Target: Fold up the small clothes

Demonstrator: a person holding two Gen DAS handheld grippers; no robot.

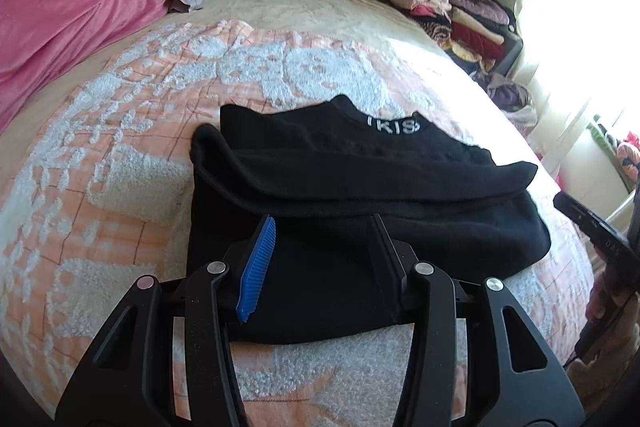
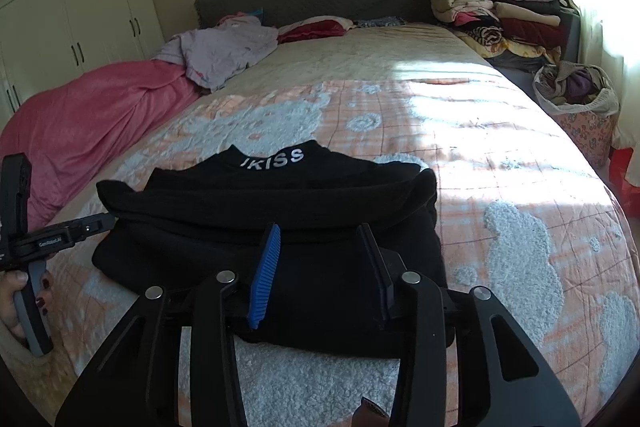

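A black top (image 1: 360, 179) with white letters on its collar lies folded on the peach and white bedspread (image 1: 120, 187); one sleeve is laid across its body. My left gripper (image 1: 322, 225) hovers over the near left part of the top, jaws apart with only cloth lying below them. In the right wrist view the same top (image 2: 280, 199) lies flat, and my right gripper (image 2: 319, 229) stands open above its near edge. Neither pair of pads pinches any cloth. A hand (image 2: 16, 295) holds the left gripper's handle at that view's left edge.
A pink blanket (image 2: 92, 123) and a crumpled lilac garment (image 2: 224, 51) lie at the bed's far left. Stacked folded clothes (image 2: 504, 11) and a basket of clothes (image 2: 576, 95) stand right of the bed. White wardrobes (image 2: 80, 27) line the left wall.
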